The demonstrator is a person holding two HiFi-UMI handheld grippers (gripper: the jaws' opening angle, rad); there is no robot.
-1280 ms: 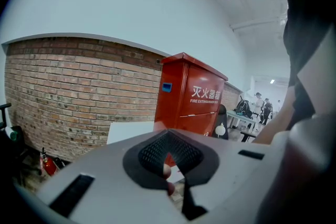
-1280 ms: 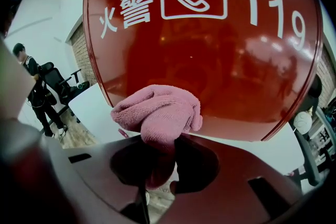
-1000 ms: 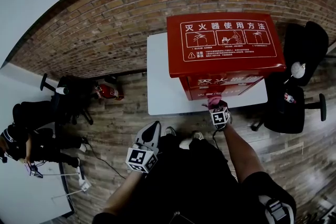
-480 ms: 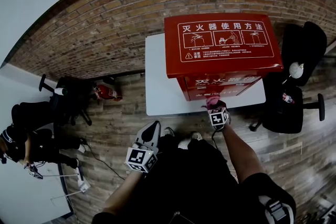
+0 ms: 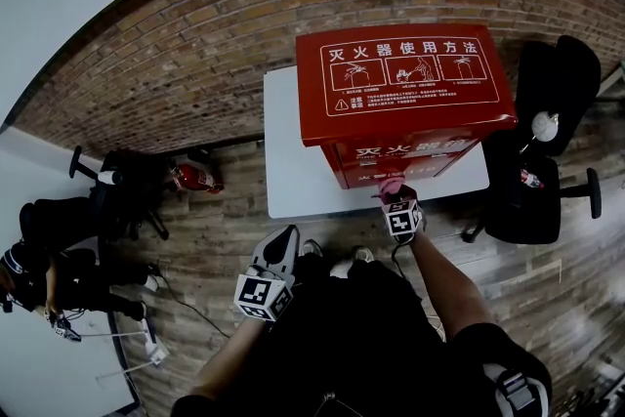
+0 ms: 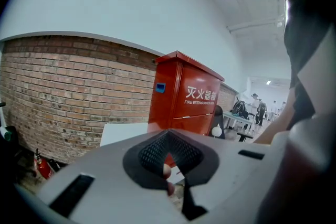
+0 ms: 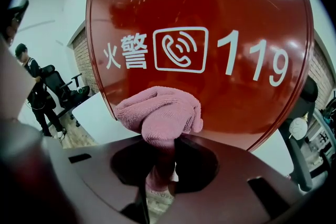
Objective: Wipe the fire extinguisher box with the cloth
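A: A brick wall (image 5: pixel 195 44) and a wood floor are being seen, with a white table (image 5: pixel 293 181) standing against the wall. What is being carried on it?

B: The red fire extinguisher box (image 5: pixel 405 78) is being carried there, straight ahead of the right gripper (image 5: pixel 395 195).

A: How is that claw being held?

B: Its jaws are being pressed onto a pink cloth (image 7: pixel 160 113), which is being pinched by its lower fold. The bunched top is being pushed out ahead of the jaw tips, right at the box's glossy front, just below the white "119". Whether cloth and panel are actually touching cannot be told.

A: And the other claw?

B: The left gripper (image 5: pixel 278 254) is being held low and back, well apart from the box, which is being seen ahead of it and slightly to its right. Its jaws are being held pressed together, with nothing pinched between them.
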